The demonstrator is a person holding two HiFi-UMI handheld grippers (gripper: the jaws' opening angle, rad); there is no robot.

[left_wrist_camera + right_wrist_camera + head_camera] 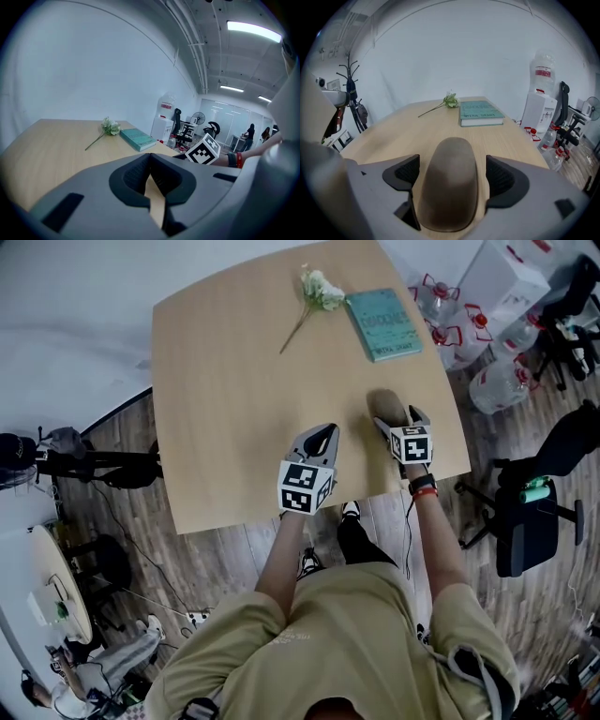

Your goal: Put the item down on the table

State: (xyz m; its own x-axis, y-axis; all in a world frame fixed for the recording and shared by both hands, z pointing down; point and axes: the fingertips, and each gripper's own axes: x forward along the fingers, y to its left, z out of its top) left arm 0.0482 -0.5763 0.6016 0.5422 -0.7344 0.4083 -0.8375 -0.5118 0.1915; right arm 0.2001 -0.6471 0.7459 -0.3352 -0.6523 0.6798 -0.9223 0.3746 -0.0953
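A person at a wooden table (225, 409) holds the right gripper (398, 418) with its jaws spread wide around a brown rounded item (450, 183), which lies flat on the tabletop between the pads, a gap showing on its right side. The left gripper (322, 435) hovers just beside it, jaws pressed together on nothing. A white flower (319, 292) and a teal book (384, 322) lie near the far edge
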